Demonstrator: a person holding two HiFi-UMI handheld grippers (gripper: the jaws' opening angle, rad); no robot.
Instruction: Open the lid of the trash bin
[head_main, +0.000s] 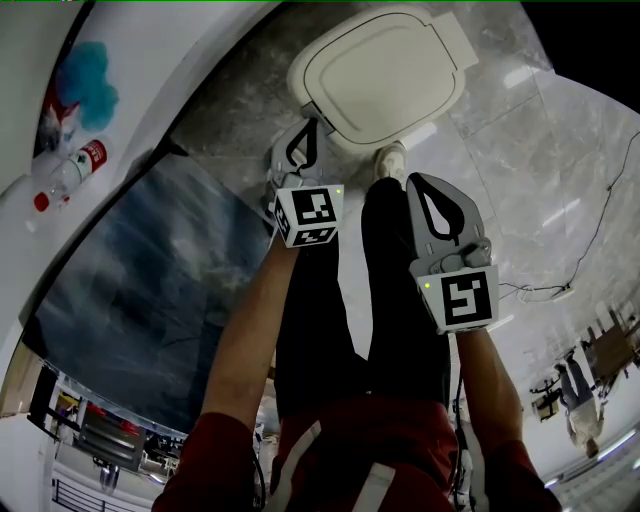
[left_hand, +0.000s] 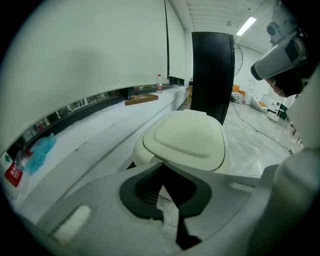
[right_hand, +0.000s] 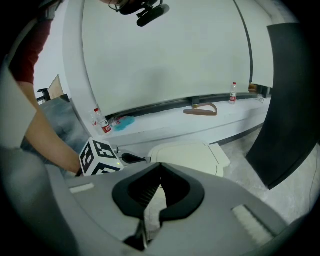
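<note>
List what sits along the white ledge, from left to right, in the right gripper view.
Bottle with red label → blue cloth → brown curved piece → small bottle.

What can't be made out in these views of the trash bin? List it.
- Left gripper view: trash bin base and any pedal, behind the left gripper.
- Head view: bin walls, under its closed lid.
- Right gripper view: far bottle label, too small.
</note>
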